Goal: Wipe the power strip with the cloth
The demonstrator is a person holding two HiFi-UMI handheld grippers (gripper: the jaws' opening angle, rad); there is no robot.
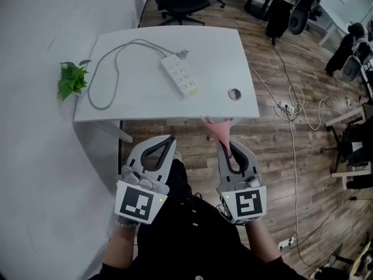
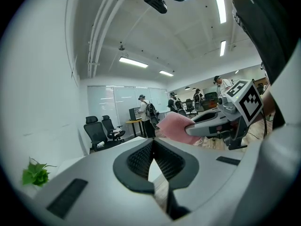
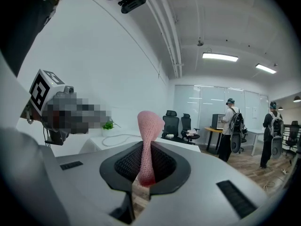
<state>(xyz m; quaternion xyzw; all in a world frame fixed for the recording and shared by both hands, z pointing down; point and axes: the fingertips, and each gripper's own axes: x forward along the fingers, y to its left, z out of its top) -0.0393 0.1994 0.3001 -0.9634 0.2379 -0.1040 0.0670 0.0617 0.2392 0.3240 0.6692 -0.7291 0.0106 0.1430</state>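
Note:
A white power strip (image 1: pixel 179 74) lies on the white table (image 1: pixel 140 98), its grey cable (image 1: pixel 105 69) looping off to the left. Both grippers hover over the floor, short of the table's near edge. My right gripper (image 1: pixel 224 142) is shut on a pink cloth (image 1: pixel 217 128), which stands up between the jaws in the right gripper view as a twisted cloth (image 3: pixel 148 135). My left gripper (image 1: pixel 169 139) is shut with nothing in it. In the left gripper view the jaws meet at the tips, and the right gripper (image 2: pixel 196 127) holds the cloth (image 2: pixel 173 127) alongside.
A small green plant (image 1: pixel 72 79) sits by the table's left edge. A round cable hole (image 1: pixel 234 94) is near the front right corner. Office chairs (image 1: pixel 180 2) stand behind the table. Cables and a socket (image 1: pixel 285 105) lie on the wooden floor to the right. People stand far back (image 3: pixel 231 126).

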